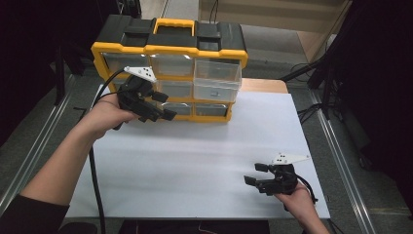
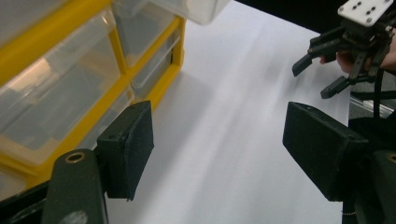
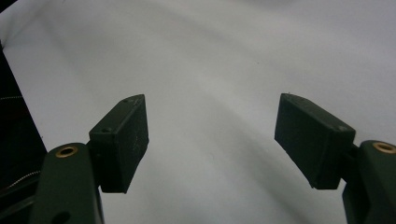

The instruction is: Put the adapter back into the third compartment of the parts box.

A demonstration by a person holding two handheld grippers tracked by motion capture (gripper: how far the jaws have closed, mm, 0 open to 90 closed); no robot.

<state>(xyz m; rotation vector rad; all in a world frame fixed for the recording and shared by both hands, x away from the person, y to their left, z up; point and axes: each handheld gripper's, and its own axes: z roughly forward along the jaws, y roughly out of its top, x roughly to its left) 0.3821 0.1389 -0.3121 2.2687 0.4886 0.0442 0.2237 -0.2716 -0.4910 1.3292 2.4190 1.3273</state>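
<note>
Yellow-and-black plastic drawer organiser (image 1: 168, 68) with clear drawers standing at the far edge of the white counter (image 1: 204, 161). Left hand-held gripper (image 1: 160, 105), jaws spread and empty, just in front of its lower drawers, possibly not yet touching (contact hard to judge). Right hand-held gripper (image 1: 257, 174), also spread and empty, well apart near the front edge.

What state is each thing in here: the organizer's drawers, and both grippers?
Drawer organizer: upright at the far side of the table.
Top-right drawer: pulled partway out.
Other drawers: pushed in.
Left gripper: open, holding nothing, by the lower-left drawers.
Right gripper: open, holding nothing, over the bare near-right part of the table.
</note>
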